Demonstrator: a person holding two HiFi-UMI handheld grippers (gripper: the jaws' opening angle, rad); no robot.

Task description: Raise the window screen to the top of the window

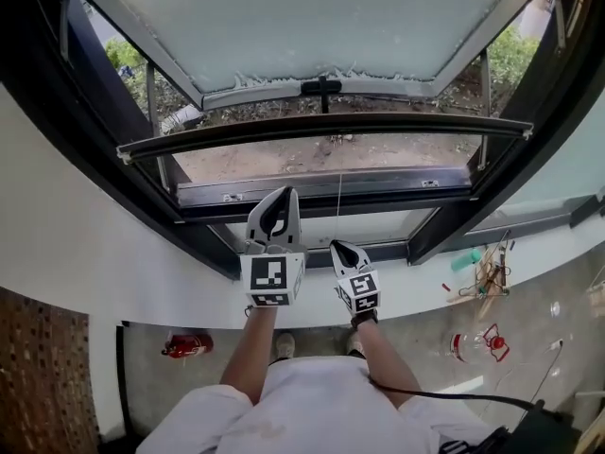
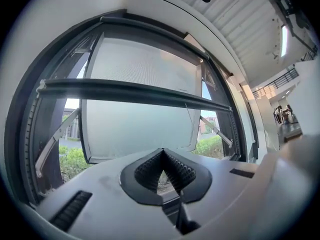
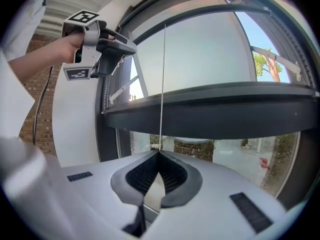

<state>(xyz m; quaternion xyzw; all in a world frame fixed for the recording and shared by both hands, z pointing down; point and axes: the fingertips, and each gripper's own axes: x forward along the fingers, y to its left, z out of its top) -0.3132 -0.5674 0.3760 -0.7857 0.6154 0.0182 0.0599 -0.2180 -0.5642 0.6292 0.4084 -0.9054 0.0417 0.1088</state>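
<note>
The window screen's dark bottom bar (image 1: pixel 321 127) spans the open window frame about mid-height; in the right gripper view the bar (image 3: pixel 225 110) crosses just above the jaws. A thin white pull cord (image 1: pixel 338 206) hangs from it. My right gripper (image 1: pixel 340 246) is shut on the cord (image 3: pixel 163 84), which runs straight up from the closed tips (image 3: pixel 159 152). My left gripper (image 1: pixel 283 194) is held beside it to the left, a little higher, shut with nothing between its jaws (image 2: pixel 162 150). The left gripper (image 3: pixel 102 46) also shows in the right gripper view, up by the window's side frame.
The frosted sash (image 1: pixel 321 26) swings outward above the bar, on metal stays (image 1: pixel 153 112) at both sides. A white sill (image 1: pixel 113 282) curves below the frame. On the floor lie a red extinguisher (image 1: pixel 186 346), a clear bottle (image 1: pixel 477 344) and a black cable (image 1: pixel 444 397).
</note>
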